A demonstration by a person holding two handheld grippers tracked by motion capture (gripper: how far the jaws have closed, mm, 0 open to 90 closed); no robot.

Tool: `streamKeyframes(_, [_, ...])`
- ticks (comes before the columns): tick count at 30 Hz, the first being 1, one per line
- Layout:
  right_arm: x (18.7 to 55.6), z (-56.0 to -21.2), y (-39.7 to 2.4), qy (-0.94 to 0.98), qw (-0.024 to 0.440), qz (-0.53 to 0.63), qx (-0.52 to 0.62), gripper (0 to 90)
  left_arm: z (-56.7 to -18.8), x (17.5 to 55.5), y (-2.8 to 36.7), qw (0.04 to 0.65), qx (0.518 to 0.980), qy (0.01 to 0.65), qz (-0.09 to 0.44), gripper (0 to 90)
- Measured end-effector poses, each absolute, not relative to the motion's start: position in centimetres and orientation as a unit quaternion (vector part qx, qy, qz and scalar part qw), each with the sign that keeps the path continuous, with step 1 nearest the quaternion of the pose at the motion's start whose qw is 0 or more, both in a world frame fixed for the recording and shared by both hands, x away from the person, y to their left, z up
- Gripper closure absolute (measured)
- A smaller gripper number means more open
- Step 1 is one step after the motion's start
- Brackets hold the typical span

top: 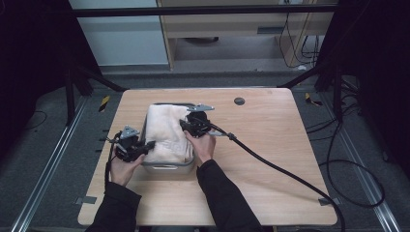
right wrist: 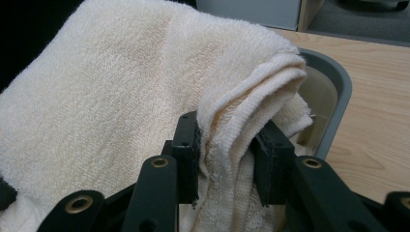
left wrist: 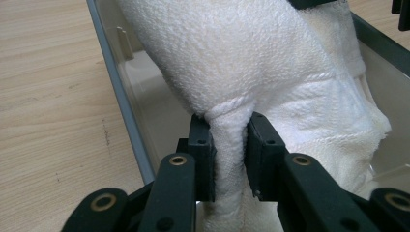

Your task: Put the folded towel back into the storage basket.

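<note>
From the high view, a person stands at the near edge of a pale wooden table (top: 270, 159), a gripper in each hand. A grey bin (top: 168, 167) sits left of the table's middle, toward the near edge, and a cream towel (top: 167, 133) is heaped across its top. The left gripper (top: 149, 144) comes in at the bin's left wall, the right gripper (top: 186, 126) at its right wall, each biting the cloth. The risk I see: the towel is bulkier than the bin's opening, so if one side lets go first, the heap could slump over a wall onto the table.

In the left gripper view, the black jaws are nearly closed on a pinched, rope-like fold of the towel (left wrist: 227, 145), hemmed edge bunched just above the pads. The cloth is thick looped terry, soft and springy; the bin wall (left wrist: 123, 106) is smooth, thin and hard-edged. The thin pinch could slide free if tugged.

In the right gripper view, the jaws are drawn in on several stacked layers of the towel (right wrist: 232, 150), folded edges showing as ridges. The bin rim (right wrist: 338, 92) curves round at a corner, glossy inside. The layers could shear apart, so the outer one stays gripped while the inner ones drop unevenly.
</note>
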State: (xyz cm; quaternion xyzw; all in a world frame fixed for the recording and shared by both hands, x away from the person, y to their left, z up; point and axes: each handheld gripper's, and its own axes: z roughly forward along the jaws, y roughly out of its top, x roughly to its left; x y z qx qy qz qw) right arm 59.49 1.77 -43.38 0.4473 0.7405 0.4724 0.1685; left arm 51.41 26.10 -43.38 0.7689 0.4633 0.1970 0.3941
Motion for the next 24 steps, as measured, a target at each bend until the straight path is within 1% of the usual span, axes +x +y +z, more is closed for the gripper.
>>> streamKeyframes(5, [59.5, -43.7, 1.9, 0.745, 0.177, 0.466, 0.443, 64.2, -43.5, 51.5, 26.0, 0.389, 0.77, 0.465, 0.2, 70.3])
streamKeyframes(12, [59.5, -44.0, 2.0, 0.75, 0.18, 0.459, 0.44, 63.2, -43.6, 51.6, 26.1, 0.379, 0.77, 0.468, 0.211, 61.8])
streamKeyframes(16, [59.6, -44.2, 2.0, 0.755, 0.185, 0.452, 0.438, 61.1, -43.3, 51.5, 26.2, 0.385, 0.766, 0.465, 0.219, 57.4])
streamKeyframes(18, [59.5, -44.0, 1.8, 0.754, 0.19, 0.453, 0.435, 60.7, -43.1, 51.3, 26.1, 0.389, 0.763, 0.463, 0.229, 53.5])
streamKeyframes(24, [59.1, -42.9, 0.9, 0.748, 0.2, 0.468, 0.427, 58.7, -41.8, 50.6, 26.5, 0.418, 0.749, 0.454, 0.241, 49.0])
